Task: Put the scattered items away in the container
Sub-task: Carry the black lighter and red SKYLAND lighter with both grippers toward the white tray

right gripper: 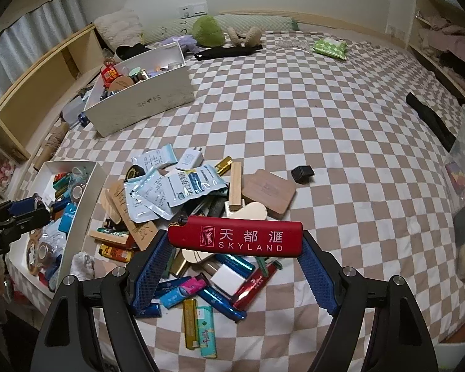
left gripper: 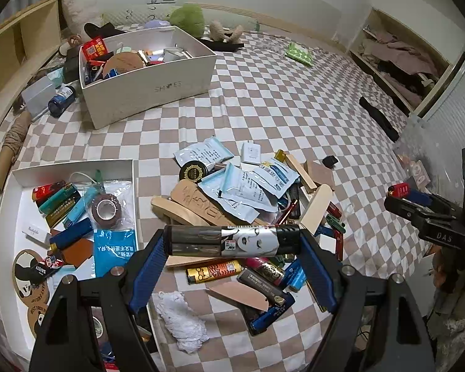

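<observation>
Lighters span both: left hand-held gripper [left gripper: 232, 241] clamps black lighter [left gripper: 232, 241]; right hand-held gripper [right gripper: 235, 238] clamps red lighter [right gripper: 235, 236].

The bed cover [right gripper: 294, 117] is showing as matt woven cloth in a check. The red lighter [right gripper: 235, 239] is presenting smooth, satin plastic with a metal head. The black lighter [left gripper: 232, 241] is carrying a glossy printed wrap. The fingers [right gripper: 152, 271] are wearing blue, rough-textured rubbery pads. The sachets [right gripper: 158, 193] are gleaming as crinkled foil. The wooden block [right gripper: 235, 187] is looking bare and matt. The white box [left gripper: 152, 85] is appearing as matt card.
</observation>
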{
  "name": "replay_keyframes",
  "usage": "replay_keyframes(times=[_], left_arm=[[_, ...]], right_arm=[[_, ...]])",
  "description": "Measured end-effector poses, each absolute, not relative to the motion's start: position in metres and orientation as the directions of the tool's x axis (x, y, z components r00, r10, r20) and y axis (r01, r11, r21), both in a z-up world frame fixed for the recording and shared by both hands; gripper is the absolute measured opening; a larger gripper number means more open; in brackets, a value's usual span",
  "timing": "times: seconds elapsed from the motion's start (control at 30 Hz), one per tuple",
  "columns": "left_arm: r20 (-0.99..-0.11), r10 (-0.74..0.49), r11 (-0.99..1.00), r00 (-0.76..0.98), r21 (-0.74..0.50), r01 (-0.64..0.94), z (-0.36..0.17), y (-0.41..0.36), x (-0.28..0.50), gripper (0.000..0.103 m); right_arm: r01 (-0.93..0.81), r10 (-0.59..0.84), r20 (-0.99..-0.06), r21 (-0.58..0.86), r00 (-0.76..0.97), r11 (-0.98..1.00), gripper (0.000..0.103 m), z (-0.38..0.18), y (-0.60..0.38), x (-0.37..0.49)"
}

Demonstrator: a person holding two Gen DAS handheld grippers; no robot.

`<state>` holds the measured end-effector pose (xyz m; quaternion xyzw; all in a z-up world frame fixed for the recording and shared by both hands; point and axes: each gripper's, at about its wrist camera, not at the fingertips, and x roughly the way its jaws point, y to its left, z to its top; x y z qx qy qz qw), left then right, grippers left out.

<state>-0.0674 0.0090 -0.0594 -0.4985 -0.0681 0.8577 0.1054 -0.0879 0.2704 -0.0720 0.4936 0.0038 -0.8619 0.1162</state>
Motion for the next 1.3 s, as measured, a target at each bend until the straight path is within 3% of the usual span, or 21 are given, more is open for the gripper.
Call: replay_keyframes(times=[0.27,1.3], left_arm=[[-0.832,0.24,-0.97,-0.501,-0.226,-0.09,-0.054,-0.007,-0.066,0.082],[-0.819,0.064,-0.939,-0.571,-0.242,0.243,-0.055,-0.177,-0.017,0.082]], right_arm=[[0.218,-0.213,-0.845,0.117,-0.49,-0.969,0.081,-0.067,0.255,-0.093],[0.489,-0.412,-0.811,0.183,-0.415,-0.853,0.081,-0.049,0.081,-0.088]])
